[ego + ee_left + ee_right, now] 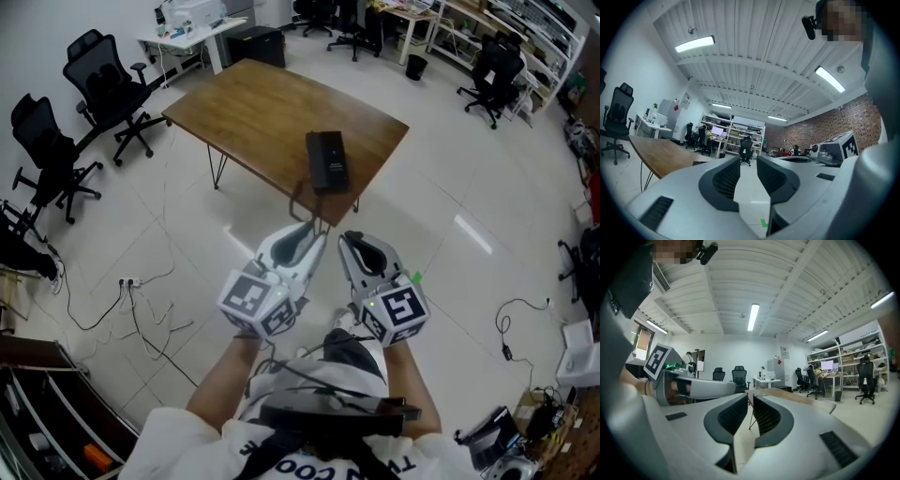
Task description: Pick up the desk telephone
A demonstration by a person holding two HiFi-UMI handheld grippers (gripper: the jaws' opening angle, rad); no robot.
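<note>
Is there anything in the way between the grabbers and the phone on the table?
Nothing visible is in the way. The desk telephone lies alone on the wooden table, near its closest edge. The left gripper and right gripper are both empty, jaws apart, over bare floor just short of the table.

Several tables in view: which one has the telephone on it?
The brown wooden table alone on the open floor; the black telephone lies near its nearer end. The white desk stands further back, by the wall.
</note>
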